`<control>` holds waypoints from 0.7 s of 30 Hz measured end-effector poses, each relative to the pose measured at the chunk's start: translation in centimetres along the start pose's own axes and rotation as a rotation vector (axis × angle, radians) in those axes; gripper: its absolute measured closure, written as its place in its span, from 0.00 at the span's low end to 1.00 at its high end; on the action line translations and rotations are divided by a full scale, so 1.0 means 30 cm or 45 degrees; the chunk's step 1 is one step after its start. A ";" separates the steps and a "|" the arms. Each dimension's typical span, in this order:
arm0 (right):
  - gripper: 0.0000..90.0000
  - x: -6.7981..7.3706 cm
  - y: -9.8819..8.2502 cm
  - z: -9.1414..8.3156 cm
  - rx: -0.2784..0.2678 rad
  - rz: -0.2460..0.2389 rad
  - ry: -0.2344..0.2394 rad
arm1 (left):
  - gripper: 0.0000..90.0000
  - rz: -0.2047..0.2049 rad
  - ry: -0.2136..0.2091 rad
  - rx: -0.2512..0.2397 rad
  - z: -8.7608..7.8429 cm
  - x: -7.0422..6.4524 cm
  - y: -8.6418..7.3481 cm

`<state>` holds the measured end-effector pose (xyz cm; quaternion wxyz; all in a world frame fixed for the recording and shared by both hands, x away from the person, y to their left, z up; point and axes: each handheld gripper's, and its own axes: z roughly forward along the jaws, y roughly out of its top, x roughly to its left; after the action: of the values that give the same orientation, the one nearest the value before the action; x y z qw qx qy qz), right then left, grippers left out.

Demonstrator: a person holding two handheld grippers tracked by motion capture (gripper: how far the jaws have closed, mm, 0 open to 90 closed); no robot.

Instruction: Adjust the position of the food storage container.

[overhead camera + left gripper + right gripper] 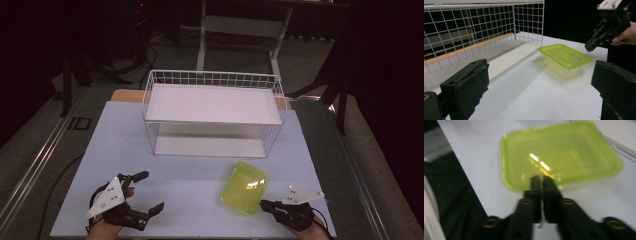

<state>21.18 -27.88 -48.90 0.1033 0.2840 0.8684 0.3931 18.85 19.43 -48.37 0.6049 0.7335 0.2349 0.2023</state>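
White tabletop (195, 192) in a dark room, a wire basket (212, 112) at its far side.

Left gripper (150, 192) rests near the front left, jaws spread wide with nothing between them. To its right lies the yellow-green container (245, 187), in front of the basket. Right gripper (263, 204) sits at the container's near edge, jaws pressed together; whether they pinch the rim I cannot tell.

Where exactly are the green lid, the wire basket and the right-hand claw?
green lid (245, 187): high view, middle of its top face.
wire basket (212, 78): high view, far rim of the mesh.
right gripper (541, 182): right gripper view, between its closed fingertips at the lid's near edge.
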 end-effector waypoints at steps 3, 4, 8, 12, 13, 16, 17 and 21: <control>1.00 -0.006 -0.021 0.010 0.054 -0.022 -0.003 | 0.03 0.014 -0.006 0.007 0.005 -0.004 0.000; 1.00 -0.007 -0.028 0.016 0.075 -0.025 -0.008 | 0.03 0.023 -0.007 0.013 0.006 -0.005 0.000; 1.00 -0.019 -0.045 0.061 0.140 -0.044 0.032 | 0.03 0.022 -0.014 0.017 0.011 -0.008 -0.001; 1.00 -0.030 -0.042 0.107 0.156 -0.049 0.067 | 0.03 0.025 -0.011 0.015 0.007 -0.007 0.000; 1.00 -0.029 -0.036 0.116 0.162 -0.057 0.070 | 0.03 0.025 -0.010 0.015 0.006 -0.005 -0.001; 1.00 -0.022 -0.026 0.132 0.167 -0.068 0.075 | 0.03 0.018 -0.008 0.014 0.006 -0.002 -0.002; 1.00 -0.014 -0.015 0.148 0.171 -0.082 0.085 | 0.03 0.016 -0.006 0.013 0.005 -0.002 -0.002; 1.00 0.005 0.012 0.180 0.170 -0.115 0.094 | 0.03 0.026 -0.006 0.015 0.005 -0.008 0.000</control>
<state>23.40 -24.23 -52.24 0.0695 0.2361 0.9079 0.3394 18.75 19.18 -48.41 0.5988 0.7400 0.2271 0.2054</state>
